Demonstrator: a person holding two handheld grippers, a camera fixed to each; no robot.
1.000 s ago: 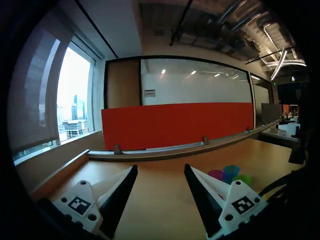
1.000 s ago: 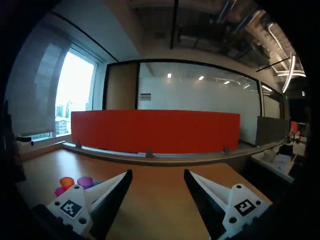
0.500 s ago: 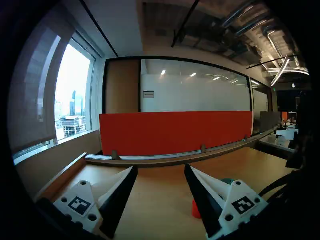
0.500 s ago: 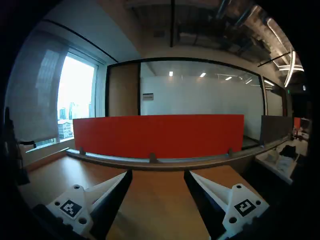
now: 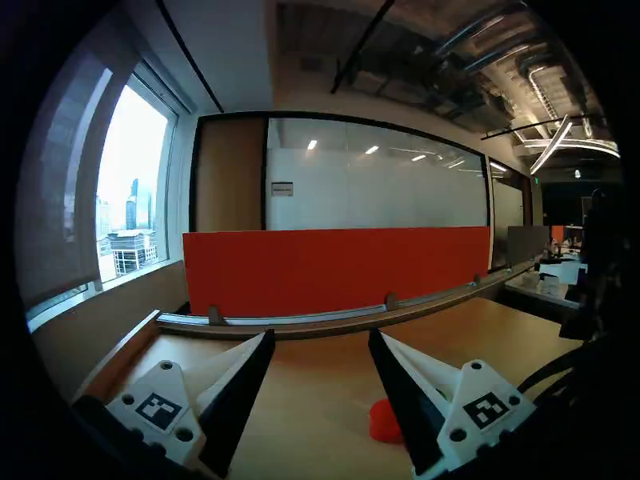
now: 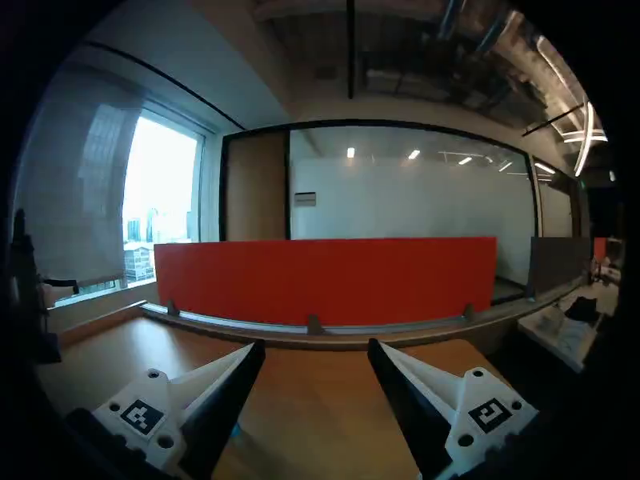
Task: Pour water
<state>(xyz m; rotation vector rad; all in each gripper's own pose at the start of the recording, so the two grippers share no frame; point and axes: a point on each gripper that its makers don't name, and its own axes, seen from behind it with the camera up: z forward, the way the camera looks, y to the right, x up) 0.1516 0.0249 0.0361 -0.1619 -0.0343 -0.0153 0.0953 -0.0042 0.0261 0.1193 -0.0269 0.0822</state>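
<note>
The left gripper (image 5: 320,340) has two white, wedge-shaped fingers (image 5: 180,392) with black inner faces. Each carries a square black-and-white marker (image 5: 157,410) ringed by small screw holes (image 5: 166,366). Black cables (image 5: 554,373) curve beside its right finger. The right gripper (image 6: 316,348) is built alike.

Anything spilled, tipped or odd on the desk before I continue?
Nothing stands out. No spill shows on the wooden desk; a red item sits partly hidden behind a finger of the open left gripper. The right gripper is open too.
</note>
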